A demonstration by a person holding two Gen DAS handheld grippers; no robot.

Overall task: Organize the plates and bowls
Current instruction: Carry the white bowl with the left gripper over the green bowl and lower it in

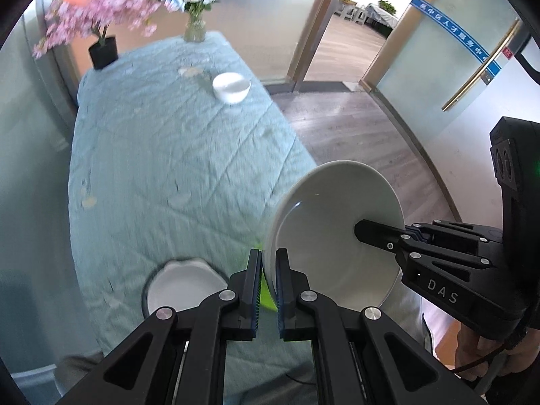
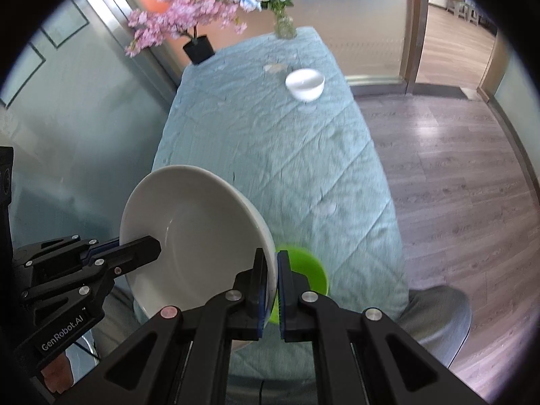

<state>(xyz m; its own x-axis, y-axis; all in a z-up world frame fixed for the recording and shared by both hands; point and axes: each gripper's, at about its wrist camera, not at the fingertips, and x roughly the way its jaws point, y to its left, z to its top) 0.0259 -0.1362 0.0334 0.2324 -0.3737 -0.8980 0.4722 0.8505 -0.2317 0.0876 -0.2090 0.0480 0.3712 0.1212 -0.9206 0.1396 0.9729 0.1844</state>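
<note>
Both grippers share one load: a large white bowl (image 1: 334,233), carried above the near end of the table (image 1: 168,168), tilted so its hollow faces the cameras.

Left gripper (image 1: 269,260): jaws nearly shut, pads pinching the bowl's rim on its left side. Right gripper (image 2: 272,263): jaws closed down on the opposite rim, one finger inside the wall and one outside. Nothing else sits between either pair of pads.

Why two grips: judged from its width, the bowl is too broad and smooth for one thin rim pinch to hold level. Opposed pinches stop it from swinging about either pad.

Below the held bowl, at the near right edge of the table, sits a green bowl (image 2: 303,270), partly hidden by the white rim. Likely the target for nesting, though the frames do not settle it.

Near left edge: a white dish (image 1: 185,287) with a notched rim, flat on the cloth.

Far end, towards the right edge: a small white bowl (image 1: 232,86), upright, well apart from the rest.

Far corners: a black pot of pink blossom (image 1: 103,50) and a glass vase of flowers (image 1: 194,28), clear of the working area.

Background streaked, so the carry is in motion.

Risk: unequal pinch would let the rim slip.
</note>
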